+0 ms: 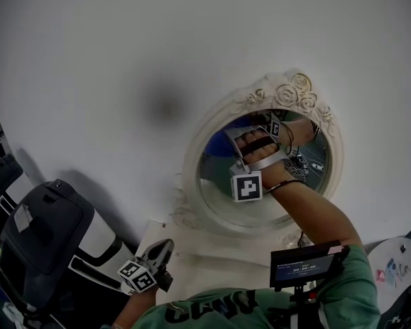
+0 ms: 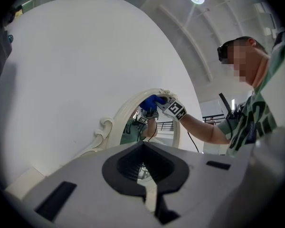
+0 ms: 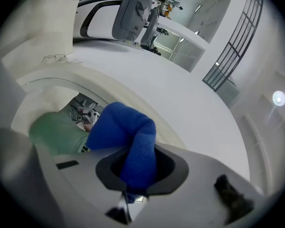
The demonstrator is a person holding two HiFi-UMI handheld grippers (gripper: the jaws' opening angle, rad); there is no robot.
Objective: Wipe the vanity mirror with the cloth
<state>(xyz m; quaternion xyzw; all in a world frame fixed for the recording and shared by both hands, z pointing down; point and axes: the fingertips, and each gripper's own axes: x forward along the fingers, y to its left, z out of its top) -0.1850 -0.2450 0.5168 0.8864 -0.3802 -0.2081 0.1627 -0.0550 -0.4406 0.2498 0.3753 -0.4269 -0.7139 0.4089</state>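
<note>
Your right hand-held gripper (image 3: 133,184) pinched the soft, light blue cloth (image 3: 126,137) by a bunched fold, likely gentle on the fragile vanity mirror (image 1: 216,177); your left hand-held gripper (image 2: 148,194) sat closed, empty.

A cream tabletop (image 1: 202,260), just right of the left gripper (image 1: 166,247) and below the right gripper (image 1: 272,130), bears the ornate-framed vanity mirror (image 1: 190,157).

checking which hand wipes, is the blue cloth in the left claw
No, the blue cloth is clamped in the right claw, while the left claw is shut on nothing.
</note>
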